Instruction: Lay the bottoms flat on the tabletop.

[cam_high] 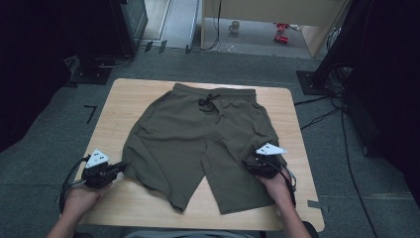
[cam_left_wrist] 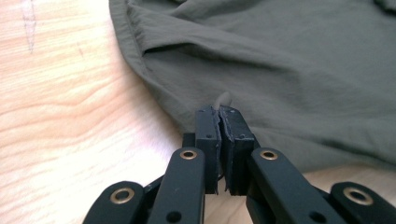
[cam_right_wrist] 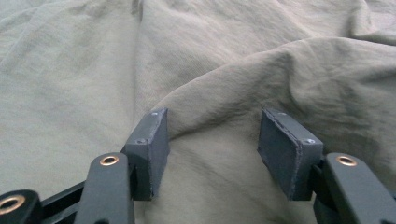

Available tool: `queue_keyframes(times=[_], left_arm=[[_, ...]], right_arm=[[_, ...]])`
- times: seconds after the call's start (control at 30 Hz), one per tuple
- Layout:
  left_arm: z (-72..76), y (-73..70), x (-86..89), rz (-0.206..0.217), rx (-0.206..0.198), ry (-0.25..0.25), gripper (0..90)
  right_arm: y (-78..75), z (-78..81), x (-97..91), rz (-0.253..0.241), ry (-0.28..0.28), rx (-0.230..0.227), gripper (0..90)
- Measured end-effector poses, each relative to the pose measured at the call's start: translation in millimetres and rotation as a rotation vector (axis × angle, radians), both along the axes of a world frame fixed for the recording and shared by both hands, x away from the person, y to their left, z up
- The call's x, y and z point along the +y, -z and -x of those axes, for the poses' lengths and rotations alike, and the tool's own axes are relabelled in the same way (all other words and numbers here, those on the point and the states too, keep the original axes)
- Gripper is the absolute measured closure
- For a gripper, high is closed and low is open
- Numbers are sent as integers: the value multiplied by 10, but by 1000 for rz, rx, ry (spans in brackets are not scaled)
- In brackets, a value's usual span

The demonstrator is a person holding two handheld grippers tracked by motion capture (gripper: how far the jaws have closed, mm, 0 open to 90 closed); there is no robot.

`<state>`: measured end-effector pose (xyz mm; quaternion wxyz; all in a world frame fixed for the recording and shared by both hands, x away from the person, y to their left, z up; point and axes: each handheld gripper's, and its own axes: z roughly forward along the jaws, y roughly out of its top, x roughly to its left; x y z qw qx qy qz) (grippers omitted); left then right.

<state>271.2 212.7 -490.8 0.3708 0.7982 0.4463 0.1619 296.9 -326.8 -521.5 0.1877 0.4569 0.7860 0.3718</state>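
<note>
- No brand, label or writing can be read on the shorts or the grippers.
- Left hand [cam_high: 79, 198] enters from the bottom edge, forearm angled inward; its left gripper [cam_high: 120, 167] points level toward the outer hem of the nearer leg.
- Left gripper jaws are pressed together, pinching a small fold of the hem of the shorts [cam_left_wrist: 224, 99].
- Right hand [cam_high: 278, 186] comes in from the bottom right; the right gripper [cam_high: 247, 166] rests over the other leg.
- Right gripper jaws stand apart, a raised ridge of fabric [cam_right_wrist: 219, 126] between them, pads not pressing it.
- Olive drawstring shorts [cam_high: 198, 144] lie flat mid-counter, waistband and black cord at the far side.
- Wooden counter [cam_high: 124, 99] shows bare around them.
</note>
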Motion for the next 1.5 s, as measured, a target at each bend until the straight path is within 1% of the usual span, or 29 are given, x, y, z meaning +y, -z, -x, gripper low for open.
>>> queue_keyframes(times=[0.07,0.13,0.17,0.2,0.23,0.27,0.3,0.37,0.43,0.47,0.5,0.6,0.7,0.8,0.9,0.93,1.0,1.03,1.1,1.17,1.2,1.27,1.3,1.33,1.4,1.5], left_arm=[[25,3,17,5,1,-3,868],[38,0,26,9,2,5,803],[41,-5,21,6,-5,6,803],[28,-34,18,26,-20,5,744],[28,-34,18,26,-20,5,725],[11,-64,14,39,-32,-2,725],[-11,-88,6,49,-43,-4,711],[-71,-132,-22,44,-59,-2,699],[-142,-166,-49,44,-60,5,695],[-200,-189,-67,48,-62,8,695],[-239,-201,-79,55,-58,9,696],[-420,-219,-144,62,-55,15,697],[-570,-199,-215,69,-47,14,699],[-717,-174,-309,64,-43,20,700],[-869,-153,-431,54,-40,30,701],[-906,-146,-460,54,-40,32,702],[-1009,-127,-535,51,-32,32,702],[-1054,-118,-572,50,-28,34,703],[-1133,-101,-638,39,-29,39,703],[-1205,-68,-698,42,-25,36,703],[-1237,-56,-724,39,-21,33,704],[-1286,-44,-790,42,-37,41,703],[-1320,-41,-835,34,-47,49,700],[-1345,-38,-863,33,-48,50,698],[-1407,-19,-918,38,-42,52,689],[-1466,44,-976,35,-36,47,680]], right_arm=[[0,24,-13,0,6,-1,428],[1,51,-30,-1,12,-2,430],[0,65,-40,-2,15,0,432],[-7,92,-61,-3,16,5,444],[-7,92,-61,-3,16,5,444],[-13,93,-68,-2,15,2,447],[-36,100,-70,2,13,-11,454],[-105,112,-64,1,16,-45,495],[-207,105,-48,-4,21,-73,559],[-245,98,-45,-7,23,-84,577],[-298,75,-42,-17,24,-92,595],[-367,-9,-50,-46,27,-80,631],[-379,-118,-59,-63,43,-84,644],[-371,-230,-50,-58,56,-98,665],[-369,-366,-6,-46,71,-83,665],[-365,-402,11,-45,69,-96,665],[-364,-478,50,-39,74,-87,649],[-363,-520,69,-42,77,-90,639],[-372,-585,107,-65,86,-103,627],[-377,-652,158,-83,89,-98,627],[-352,-711,220,-87,88,-97,631],[-330,-739,248,-82,86,-92,631],[-303,-767,277,-83,87,-78,629],[-260,-800,309,-79,82,-68,617],[-183,-839,348,-64,83,-52,604],[-96,-865,336,-47,92,-28,579]])
